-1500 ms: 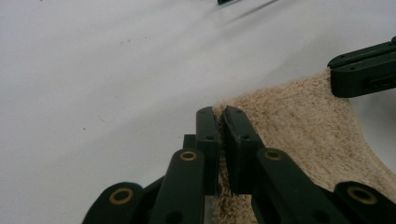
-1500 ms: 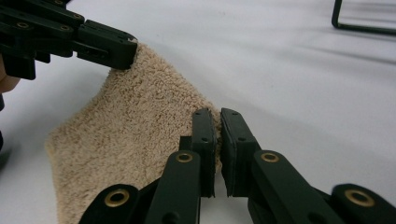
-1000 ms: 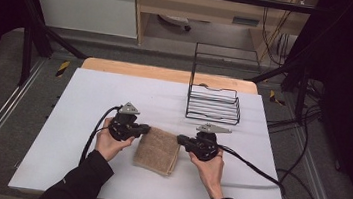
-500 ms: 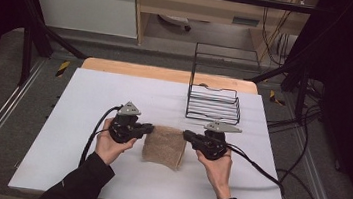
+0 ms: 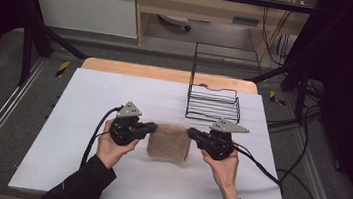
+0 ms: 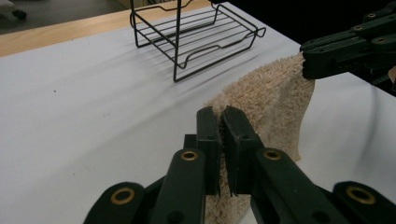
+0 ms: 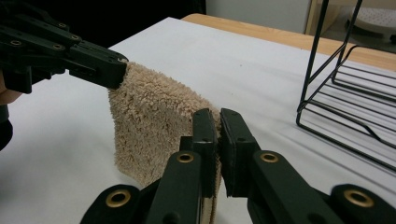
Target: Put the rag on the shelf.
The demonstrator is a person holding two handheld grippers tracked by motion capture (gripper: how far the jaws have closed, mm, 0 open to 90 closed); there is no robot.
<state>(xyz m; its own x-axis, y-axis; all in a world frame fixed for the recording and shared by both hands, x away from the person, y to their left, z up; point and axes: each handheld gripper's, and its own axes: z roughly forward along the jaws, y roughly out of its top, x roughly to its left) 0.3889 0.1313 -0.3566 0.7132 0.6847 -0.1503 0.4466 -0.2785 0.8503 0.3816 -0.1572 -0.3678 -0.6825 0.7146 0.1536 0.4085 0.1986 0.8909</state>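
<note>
Beige fuzzy towel [image 5: 169,142] is getting held up between both tongs, near the middle of the white tabletop [image 5: 79,98], a bit toward the near edge. Left tongs [image 6: 221,122] are pressed together on one top corner of it, and right tongs [image 7: 218,122] are pinching the opposite corner the same way, so the cloth hangs folded with its lower part resting on the surface. Black wire rack [image 5: 213,102] sits farther back toward the far right corner, apart from the towel.

Bright, even light on the table [image 5: 86,119]; dark surroundings, slightly soft focus.
</note>
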